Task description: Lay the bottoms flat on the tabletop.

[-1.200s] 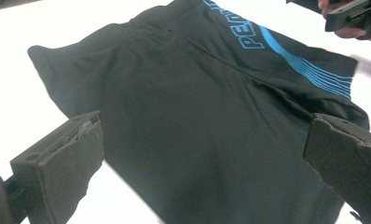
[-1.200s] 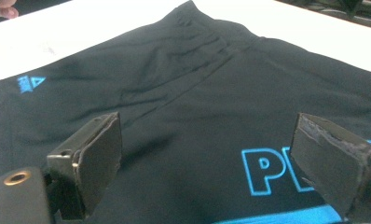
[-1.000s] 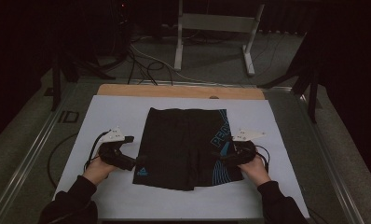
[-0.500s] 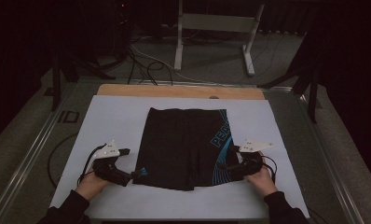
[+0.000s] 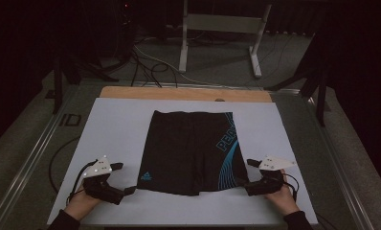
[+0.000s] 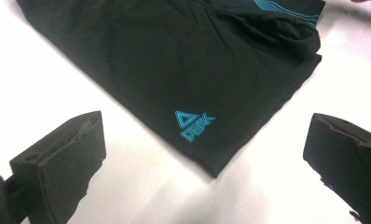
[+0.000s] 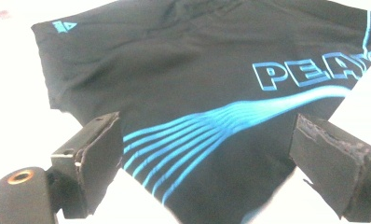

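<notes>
A pair of black shorts [image 5: 191, 151] with blue stripes and lettering lies flat on the white sheet [image 5: 112, 129], waistband at the far side. My left gripper [image 5: 124, 178] rests open at the near left hem corner. In the left gripper view that corner with its blue logo [image 6: 193, 123] lies between the jaws of the left gripper [image 6: 202, 161], untouched. My right gripper [image 5: 250, 177] is open at the near right hem corner. In the right gripper view the striped hem [image 7: 197, 135] reaches in between the spread jaws of the right gripper [image 7: 214, 163].
The sheet covers a table with a wooden strip [image 5: 179, 93] along its far edge. Behind it a metal stand [image 5: 222, 28] and loose cables [image 5: 145, 62] lie on the dark floor. A metal rail [image 5: 30, 158] runs down the left side.
Both hands have drawn back toward the near edge, from beside the shorts' legs down to the two hem corners. The shorts have not moved.
</notes>
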`<state>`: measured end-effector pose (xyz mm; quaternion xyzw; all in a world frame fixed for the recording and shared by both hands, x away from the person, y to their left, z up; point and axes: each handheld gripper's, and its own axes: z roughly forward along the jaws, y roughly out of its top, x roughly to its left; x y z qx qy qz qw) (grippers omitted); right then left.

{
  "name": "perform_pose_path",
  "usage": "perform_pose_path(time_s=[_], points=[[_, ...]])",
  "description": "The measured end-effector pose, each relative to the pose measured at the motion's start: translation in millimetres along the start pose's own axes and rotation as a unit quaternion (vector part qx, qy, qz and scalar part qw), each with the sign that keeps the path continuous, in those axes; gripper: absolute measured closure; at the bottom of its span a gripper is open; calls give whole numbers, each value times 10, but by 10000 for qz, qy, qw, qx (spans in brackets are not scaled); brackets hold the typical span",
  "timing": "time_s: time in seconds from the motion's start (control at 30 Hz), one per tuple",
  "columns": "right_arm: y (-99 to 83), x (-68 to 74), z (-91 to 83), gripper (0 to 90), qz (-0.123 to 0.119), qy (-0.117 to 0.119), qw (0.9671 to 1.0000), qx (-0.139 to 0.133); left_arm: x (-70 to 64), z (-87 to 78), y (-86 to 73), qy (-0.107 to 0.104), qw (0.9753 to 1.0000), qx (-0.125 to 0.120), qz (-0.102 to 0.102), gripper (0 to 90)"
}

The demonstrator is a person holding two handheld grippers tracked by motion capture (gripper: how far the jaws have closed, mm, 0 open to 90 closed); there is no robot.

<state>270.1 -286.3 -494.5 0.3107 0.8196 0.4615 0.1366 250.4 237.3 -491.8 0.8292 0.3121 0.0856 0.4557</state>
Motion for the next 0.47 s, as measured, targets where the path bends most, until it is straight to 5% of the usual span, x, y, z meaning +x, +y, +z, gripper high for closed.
perform_pose_path(time_s=[0.3, 0.47], points=[[-136, -59, -119, 106, 256, -43, 9997, -3, -41, -96, -128, 107, 9999, 41, -28, 1], [-134, -37, -69, 106, 135, -13, 9999, 34, -48, -89, -118, 92, 9999, 56, 45, 1]])
